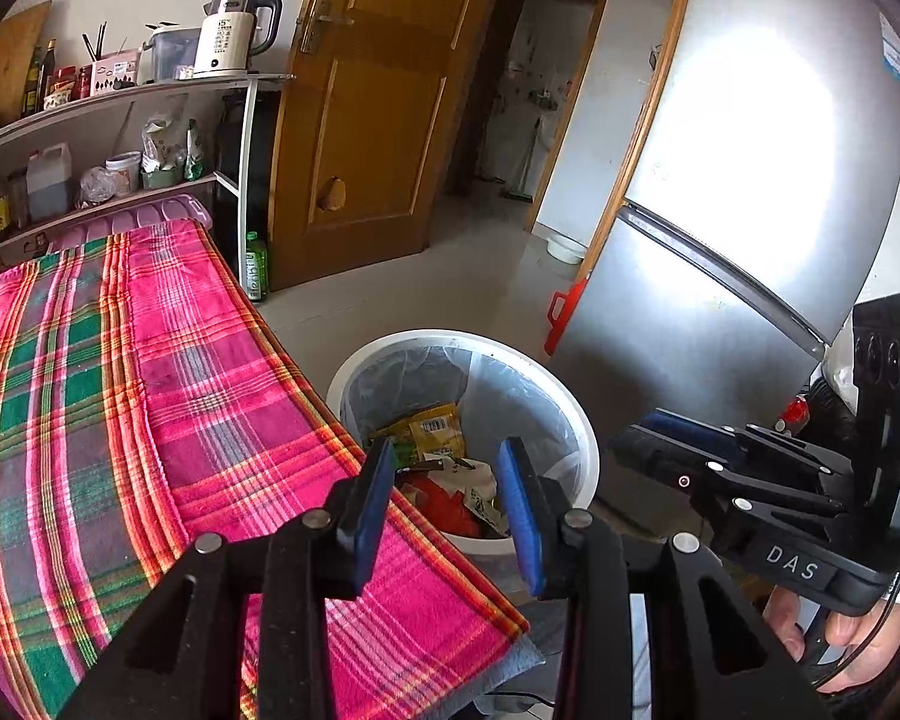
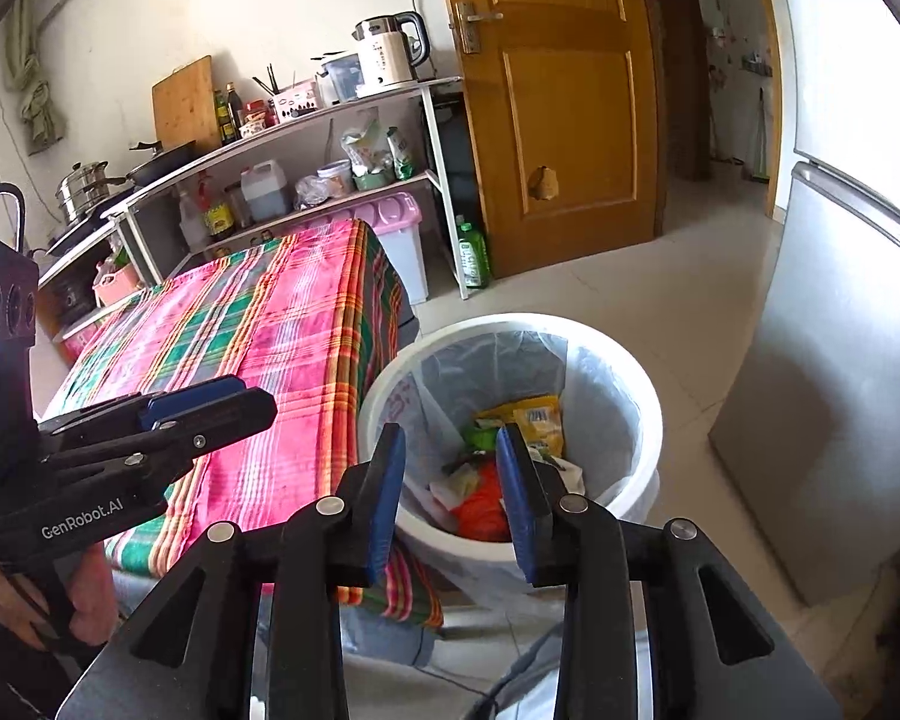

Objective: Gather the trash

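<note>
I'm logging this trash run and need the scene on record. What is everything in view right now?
Bin: one, white, clear liner, on the floor beside the table.
Trash: several wrappers, yellow, green, orange, white, inside the bin.
Tablecloth: one, pink and green plaid, covering the table.
Kettle: one, white and silver, on the top shelf.
Green bottle: one, on the floor by the shelf leg.
Door: one, brown wood, behind the bin.
Fridge: one, silver, right of the bin.
Cutting board: one, wooden, leaning on the wall.
Left gripper: black, blue pads, open, empty, above the bin.
Right gripper: the same, open, empty.
</note>
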Motion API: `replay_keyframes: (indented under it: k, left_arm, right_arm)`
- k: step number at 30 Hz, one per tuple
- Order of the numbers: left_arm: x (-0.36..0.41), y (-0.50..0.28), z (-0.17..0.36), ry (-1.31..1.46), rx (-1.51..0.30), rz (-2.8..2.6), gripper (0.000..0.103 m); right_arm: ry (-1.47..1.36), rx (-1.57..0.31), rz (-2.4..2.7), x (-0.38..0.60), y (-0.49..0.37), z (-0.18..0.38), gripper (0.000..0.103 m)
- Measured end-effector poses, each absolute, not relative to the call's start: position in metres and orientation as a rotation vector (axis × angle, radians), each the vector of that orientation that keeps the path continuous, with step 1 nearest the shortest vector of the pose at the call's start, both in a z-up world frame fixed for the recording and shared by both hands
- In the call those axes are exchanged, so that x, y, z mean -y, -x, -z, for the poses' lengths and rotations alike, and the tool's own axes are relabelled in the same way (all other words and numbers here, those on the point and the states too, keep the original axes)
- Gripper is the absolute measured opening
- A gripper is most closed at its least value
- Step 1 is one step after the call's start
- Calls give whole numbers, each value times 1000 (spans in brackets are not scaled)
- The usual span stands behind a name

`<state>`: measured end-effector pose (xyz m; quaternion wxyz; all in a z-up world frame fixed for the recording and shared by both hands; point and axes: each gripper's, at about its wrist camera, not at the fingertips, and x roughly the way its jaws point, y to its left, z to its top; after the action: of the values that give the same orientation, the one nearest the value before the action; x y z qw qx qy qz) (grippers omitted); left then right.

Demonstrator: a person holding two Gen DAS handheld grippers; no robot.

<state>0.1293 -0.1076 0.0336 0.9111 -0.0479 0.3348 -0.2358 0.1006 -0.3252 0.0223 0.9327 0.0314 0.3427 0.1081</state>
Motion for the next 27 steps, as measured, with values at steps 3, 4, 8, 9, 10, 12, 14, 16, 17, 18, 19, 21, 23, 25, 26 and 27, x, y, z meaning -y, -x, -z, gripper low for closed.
replay_keyframes:
  k: [3,4,8,9,10,12,14,16,17,18,19,21,23,25,26,27]
  left_arm:
    - [103,-117,-36,96,-675,481,39]
    - [101,-112,-37,94,-669,480,39]
    - [97,-95,-40,86,-652,473,43]
    - [96,-91,-40,83,-647,472,45]
    - [94,-87,-40,80,-643,468,46]
    - [91,-80,-41,76,-634,459,47]
    - [88,-73,-40,72,-632,447,49]
    - [85,-67,-39,71,-632,438,50]
    - [84,-65,-38,69,-633,430,50]
    - [82,-63,-37,67,-634,424,50]
    - [80,-60,-35,66,-634,418,50]
    - [78,-56,-33,64,-631,408,50]
    - [75,-52,-32,65,-627,401,50]
    - [73,-49,-31,65,-621,395,50]
    - [73,-48,-31,63,-619,392,50]
    - [73,-47,-31,62,-618,390,50]
  right_arm:
    - [-53,-691,-212,321,-88,-24,34]
    - [-51,-691,-210,320,-84,-23,34]
    - [-44,-688,-203,315,-70,-23,34]
    - [-39,-685,-202,313,-66,-22,35]
    - [-32,-683,-198,312,-63,-22,35]
    - [-27,-680,-193,310,-57,-21,35]
    - [-24,-678,-191,309,-51,-20,35]
    - [-13,-668,-184,306,-46,-20,35]
    - [-6,-663,-180,305,-43,-20,36]
    - [0,-658,-178,304,-41,-21,36]
    - [5,-650,-179,302,-37,-21,36]
    - [13,-641,-180,301,-35,-22,36]
    - [29,-635,-174,297,-31,-22,36]
    - [38,-625,-177,295,-27,-22,36]
    - [38,-625,-180,295,-26,-21,36]
    - [38,-624,-182,294,-26,-21,36]
